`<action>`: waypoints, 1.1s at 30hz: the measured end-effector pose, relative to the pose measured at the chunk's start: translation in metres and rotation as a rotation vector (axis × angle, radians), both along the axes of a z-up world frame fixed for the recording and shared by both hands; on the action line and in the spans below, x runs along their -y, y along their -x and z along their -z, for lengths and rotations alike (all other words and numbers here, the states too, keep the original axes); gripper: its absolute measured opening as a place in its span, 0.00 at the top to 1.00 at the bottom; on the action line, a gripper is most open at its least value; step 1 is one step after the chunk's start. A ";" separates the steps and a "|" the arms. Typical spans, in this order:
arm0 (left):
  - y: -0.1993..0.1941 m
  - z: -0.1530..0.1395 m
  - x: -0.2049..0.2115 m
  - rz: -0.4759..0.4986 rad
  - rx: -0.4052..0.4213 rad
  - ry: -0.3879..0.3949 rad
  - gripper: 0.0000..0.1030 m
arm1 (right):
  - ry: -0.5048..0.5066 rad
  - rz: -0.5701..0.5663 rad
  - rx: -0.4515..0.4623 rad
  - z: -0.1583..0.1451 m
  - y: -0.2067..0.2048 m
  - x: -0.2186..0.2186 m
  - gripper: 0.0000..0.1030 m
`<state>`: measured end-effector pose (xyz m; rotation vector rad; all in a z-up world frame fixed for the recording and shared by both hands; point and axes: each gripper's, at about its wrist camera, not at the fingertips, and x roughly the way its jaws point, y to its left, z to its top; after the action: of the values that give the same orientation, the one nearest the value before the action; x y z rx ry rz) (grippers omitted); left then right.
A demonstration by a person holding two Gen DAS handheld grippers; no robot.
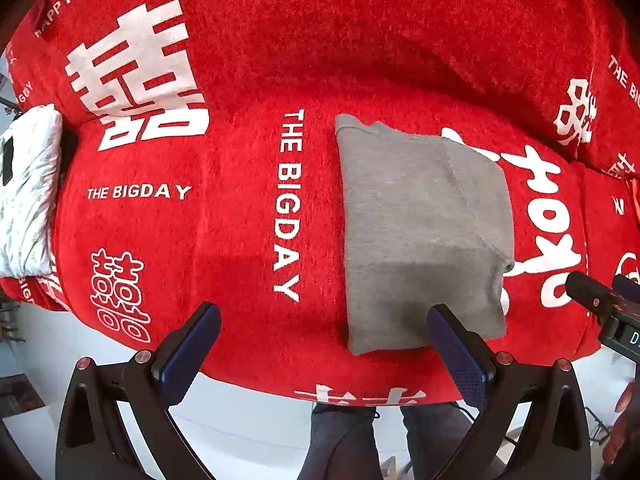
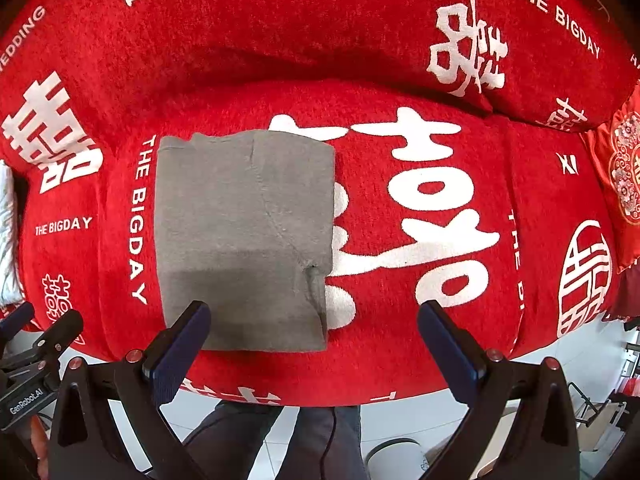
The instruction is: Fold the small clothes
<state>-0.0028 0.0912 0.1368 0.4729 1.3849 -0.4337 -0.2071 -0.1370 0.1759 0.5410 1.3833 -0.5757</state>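
One grey garment [image 1: 420, 232] lies folded into a rough rectangle on the seat of a red sofa [image 1: 240, 208]. The sofa cover has white characters and the words "THE BIGDAY". The long axis of the garment runs from the front edge of the seat toward the backrest. Its near short end is close to the front edge, and its far end stops short of the backrest. A seam crosses the top layer on a diagonal, and a small bunched corner sticks out on the right side.

There are two grippers. The left gripper [image 1: 324, 340] has its fingers spread wide and holds nothing; it hovers over the front edge of the seat, left of the garment's centre. The right gripper [image 2: 314, 338] is also spread wide and empty, above the near right corner of the garment [image 2: 244, 236]. One white pillow [image 1: 28, 188] lies at the left end of the sofa, and one red embroidered cushion [image 2: 622, 184] at the right end.
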 end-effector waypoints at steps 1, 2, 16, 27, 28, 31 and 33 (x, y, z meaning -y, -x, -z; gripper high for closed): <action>0.000 0.000 0.000 0.001 -0.001 0.000 0.00 | 0.001 0.003 0.000 0.000 0.000 0.000 0.00; 0.000 0.001 0.000 0.000 -0.001 0.000 0.00 | 0.000 0.006 0.002 0.000 0.001 0.001 0.00; 0.002 0.003 0.002 0.021 -0.002 -0.018 0.00 | 0.007 -0.012 0.007 0.003 -0.001 0.000 0.00; 0.003 0.002 0.008 0.030 0.017 -0.025 0.00 | 0.008 -0.011 0.005 0.001 0.003 0.004 0.00; 0.004 0.001 0.009 0.032 0.026 -0.028 0.00 | 0.009 -0.012 0.005 0.001 0.003 0.004 0.00; 0.003 0.001 0.012 0.032 0.024 -0.027 0.00 | 0.010 -0.016 0.003 0.001 0.002 0.004 0.00; 0.001 0.002 0.012 0.029 0.020 -0.026 0.00 | 0.010 -0.016 0.003 0.001 0.003 0.004 0.00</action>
<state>-0.0043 0.0792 0.1352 0.5183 1.3670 -0.4342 -0.2097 -0.1406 0.1746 0.5220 1.3800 -0.5685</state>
